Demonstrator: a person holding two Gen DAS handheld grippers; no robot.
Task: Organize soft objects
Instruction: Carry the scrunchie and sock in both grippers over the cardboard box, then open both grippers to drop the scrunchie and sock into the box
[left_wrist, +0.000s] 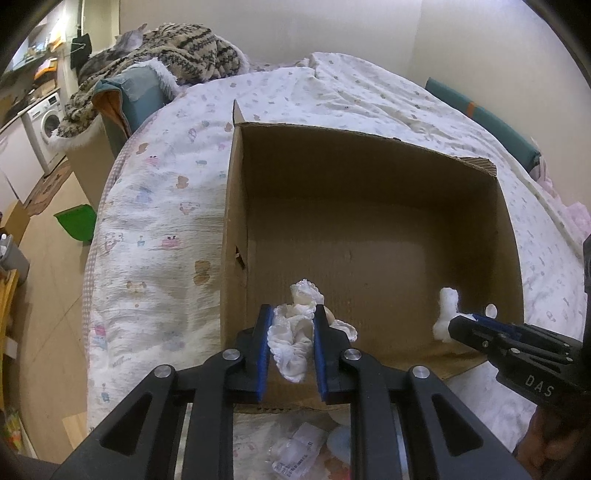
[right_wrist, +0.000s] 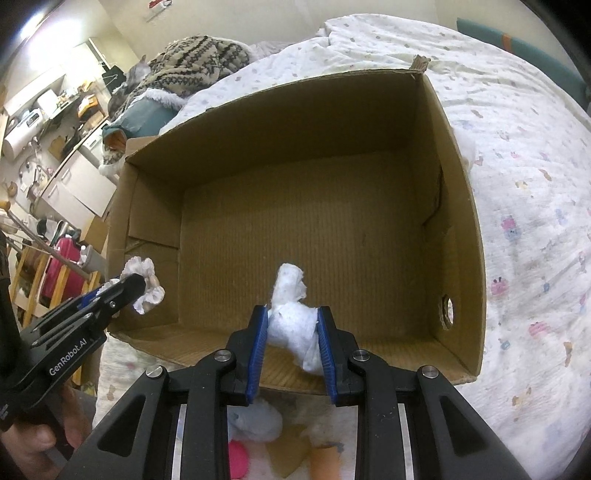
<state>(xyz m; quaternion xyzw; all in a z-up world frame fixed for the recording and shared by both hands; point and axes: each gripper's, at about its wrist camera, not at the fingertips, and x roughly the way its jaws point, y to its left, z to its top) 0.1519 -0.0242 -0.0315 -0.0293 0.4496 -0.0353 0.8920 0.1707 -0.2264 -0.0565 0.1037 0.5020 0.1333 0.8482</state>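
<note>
An open empty cardboard box sits on the bed; it also shows in the right wrist view. My left gripper is shut on a white lace-edged cloth and holds it over the box's near edge; it shows from the side in the right wrist view, with the cloth at its tips. My right gripper is shut on a white fluffy cloth over the near edge; it shows in the left wrist view, with the fluffy cloth at its tips.
The box rests on a white patterned quilt. More soft items lie below the grippers. A knitted blanket is piled at the bed's far left. A washing machine and a green dustpan are on the floor side.
</note>
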